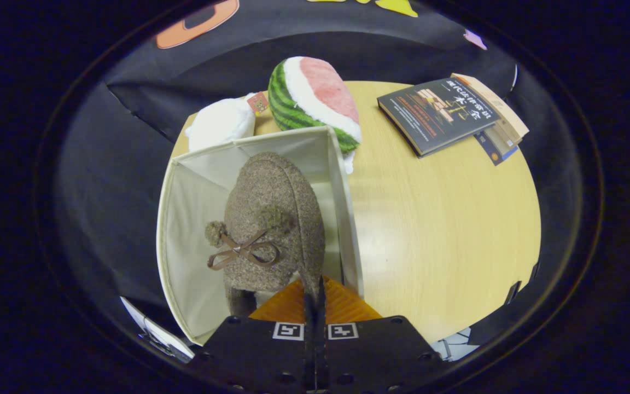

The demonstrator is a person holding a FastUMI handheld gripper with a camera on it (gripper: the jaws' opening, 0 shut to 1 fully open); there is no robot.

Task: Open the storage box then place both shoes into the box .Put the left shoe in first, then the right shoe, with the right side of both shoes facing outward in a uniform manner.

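Now holding a brown shoe (271, 224) by its back edge, tool (315, 295) pinched tight on it, toe down inside the open box (184, 219) on the desk (446, 219). Probably lowering, then letting go gently.

Gripper (315, 298) pinching brown shoe (271, 219) inside storage box (184, 219) (open top).

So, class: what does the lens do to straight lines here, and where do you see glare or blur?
Gripper view: fisheye bends the table edge and the box walls into curves; soft glare streaks the tabletop beside the box; the shoe, held by the shut gripper, is sharp; the books and watermelon toy are a little softer.
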